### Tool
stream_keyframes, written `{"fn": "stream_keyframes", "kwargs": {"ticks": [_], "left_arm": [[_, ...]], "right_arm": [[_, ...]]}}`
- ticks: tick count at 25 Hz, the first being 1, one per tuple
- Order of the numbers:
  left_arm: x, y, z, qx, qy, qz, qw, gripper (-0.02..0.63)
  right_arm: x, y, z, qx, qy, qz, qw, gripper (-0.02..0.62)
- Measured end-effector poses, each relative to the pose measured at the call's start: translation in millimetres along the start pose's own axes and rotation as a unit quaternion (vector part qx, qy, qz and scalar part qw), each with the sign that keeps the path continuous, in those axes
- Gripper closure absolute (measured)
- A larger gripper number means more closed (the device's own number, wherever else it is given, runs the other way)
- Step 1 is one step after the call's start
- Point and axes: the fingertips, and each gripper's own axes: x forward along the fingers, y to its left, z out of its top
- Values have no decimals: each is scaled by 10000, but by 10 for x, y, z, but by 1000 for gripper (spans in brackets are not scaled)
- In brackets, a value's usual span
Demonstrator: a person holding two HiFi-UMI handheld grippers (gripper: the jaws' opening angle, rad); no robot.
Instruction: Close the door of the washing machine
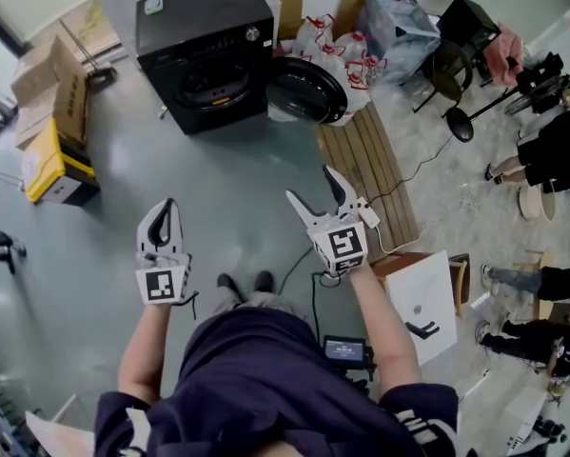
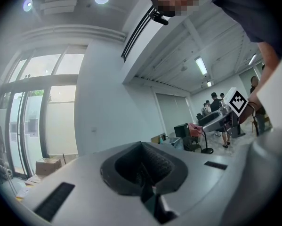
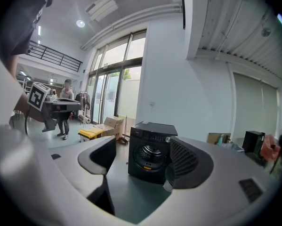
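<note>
The washing machine (image 1: 206, 50) stands toward the far edge of the grey floor (image 1: 237, 188), its drum opening facing the person. Its round door (image 1: 305, 90) hangs swung wide to the picture's right, just beside a heap of plastic bags (image 1: 342, 50) and the far end of a wooden pallet (image 1: 365, 174). The task looks barely begun.

To do it well, I would step close and set one jaw flat against the door's free rim, away from the hinge. A steady push should then swing it onto the opening until it latches.

Both grippers are well apart from the door. The right gripper (image 1: 311, 185) is released, jaws spread wide and empty, aimed at the machine. The left gripper (image 1: 163, 219) is clenched on nothing.
</note>
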Motion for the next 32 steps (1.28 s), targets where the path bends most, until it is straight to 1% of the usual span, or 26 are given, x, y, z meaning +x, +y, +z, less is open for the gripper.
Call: {"fn": "stream_keyframes", "kwargs": {"ticks": [6,11,15,19,23,26,30,32], "left_arm": [[115,-54,-49,-31,35,54,10000,583],[349,-86,-112,-5,104,-89,9999,583],[642,-23,-205,-21,90,-248,9997,583],[997,120,-263,-116,75,-387,9992,583],[1377,326,-291,-55,20,-559,9984,583],[1687,520,-390,-108,88,-688,9975,583],[2083,784,-540,-247,233,-794,9963,583],[2253,882,-600,-248,257,-852,9957,583]], "right_arm": [[-21,-239,-170,-37,123,-83,9999,239],[91,-453,-258,105,207,-215,9995,239],[286,-594,-329,167,300,-336,9988,239],[592,-815,-412,282,436,-527,9973,239],[1000,-1089,-468,421,555,-788,9945,239],[1333,-1316,-515,515,634,-1030,9913,239],[1704,-1586,-558,462,785,-1283,9875,239],[1830,-1721,-616,446,851,-1398,9855,239]]}}
